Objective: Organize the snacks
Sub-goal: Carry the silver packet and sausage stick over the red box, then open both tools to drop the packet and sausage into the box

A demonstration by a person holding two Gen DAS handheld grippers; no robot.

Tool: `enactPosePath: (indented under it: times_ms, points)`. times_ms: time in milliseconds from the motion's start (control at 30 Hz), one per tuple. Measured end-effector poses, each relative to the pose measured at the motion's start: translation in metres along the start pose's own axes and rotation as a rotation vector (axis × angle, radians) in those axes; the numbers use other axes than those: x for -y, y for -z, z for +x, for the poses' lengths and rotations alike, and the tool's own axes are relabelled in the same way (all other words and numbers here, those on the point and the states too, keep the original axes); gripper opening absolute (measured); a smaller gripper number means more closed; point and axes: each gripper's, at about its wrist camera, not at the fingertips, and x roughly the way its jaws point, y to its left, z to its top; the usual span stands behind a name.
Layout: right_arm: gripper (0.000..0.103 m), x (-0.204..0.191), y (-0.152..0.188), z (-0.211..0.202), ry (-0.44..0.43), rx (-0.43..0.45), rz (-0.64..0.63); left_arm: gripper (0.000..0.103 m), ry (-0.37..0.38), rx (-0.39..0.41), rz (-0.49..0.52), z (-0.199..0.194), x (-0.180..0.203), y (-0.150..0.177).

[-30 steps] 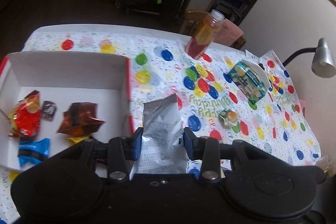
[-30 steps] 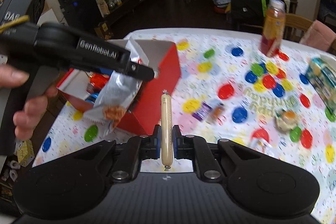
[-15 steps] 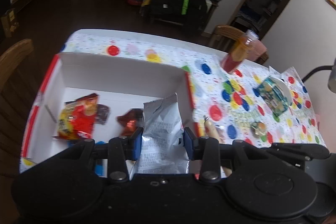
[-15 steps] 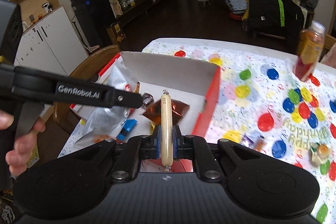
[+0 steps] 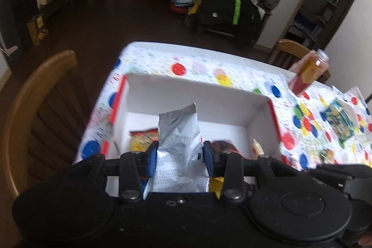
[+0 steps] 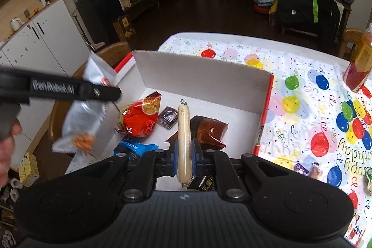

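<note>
Both loads now over the white box (image 6: 204, 76), off the balloon tablecloth (image 6: 302, 108) of a second ago. Left gripper (image 5: 180, 155) pinching the silver packet (image 5: 177, 145) above the near-left corner; right gripper (image 6: 184, 156) clamped on the sausage stick (image 6: 183, 131), mid-box over the red pouch (image 6: 139, 117). Drop looks imminent

A dark wood floor (image 6: 186, 8) spreads behind the table. White cabinets (image 6: 44, 38) line the wall; a wooden chair (image 5: 34, 108) stands close.
</note>
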Motion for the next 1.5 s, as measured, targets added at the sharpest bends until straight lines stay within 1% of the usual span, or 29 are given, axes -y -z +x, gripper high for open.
enactPosePath:
  times_ms: [167,333,467,600,733,933,1100,1133,1167,1233,1300,1433,1500]
  points:
    - [0.011,0.001,0.004,0.013,0.032,-0.017,0.016,0.038,-0.038,-0.008,-0.002,0.012,-0.013,-0.013]
    - [0.011,0.009,0.009,0.023,0.064,-0.044,0.035,0.038,-0.075,-0.039,0.031,0.035,-0.014,-0.015]
    - [0.011,0.011,0.016,0.031,0.081,-0.066,0.031,0.038,-0.100,-0.068,0.056,0.050,-0.013,-0.007]
    - [0.011,0.013,0.022,0.037,0.096,-0.085,0.029,0.038,-0.105,-0.088,0.081,0.061,-0.011,0.003]
    - [0.011,0.012,0.025,0.039,0.104,-0.090,0.023,0.038,-0.110,-0.087,0.094,0.065,-0.010,0.008]
    - [0.011,0.008,0.027,0.041,0.123,-0.090,-0.003,0.041,-0.139,-0.087,0.106,0.073,-0.011,0.016]
    - [0.011,0.009,0.027,0.040,0.113,-0.085,0.008,0.044,-0.147,-0.082,0.102,0.073,-0.011,0.016]
    - [0.011,0.010,0.028,0.038,0.109,-0.080,0.010,0.049,-0.148,-0.080,0.102,0.073,-0.011,0.017]
    - [0.011,0.010,0.027,0.037,0.105,-0.075,0.012,0.056,-0.150,-0.079,0.100,0.072,-0.010,0.018]
    - [0.011,0.011,0.026,0.033,0.102,-0.064,0.019,0.063,-0.158,-0.068,0.100,0.069,-0.010,0.018]
    - [0.011,0.012,0.026,0.028,0.094,-0.052,0.026,0.064,-0.155,-0.057,0.113,0.066,-0.007,0.020]
    - [0.011,0.014,0.024,0.017,0.074,-0.028,0.041,0.075,-0.137,-0.026,0.117,0.053,-0.004,0.022]
    - [0.011,0.015,0.024,0.010,0.058,-0.014,0.048,0.077,-0.121,-0.006,0.118,0.045,-0.001,0.023]
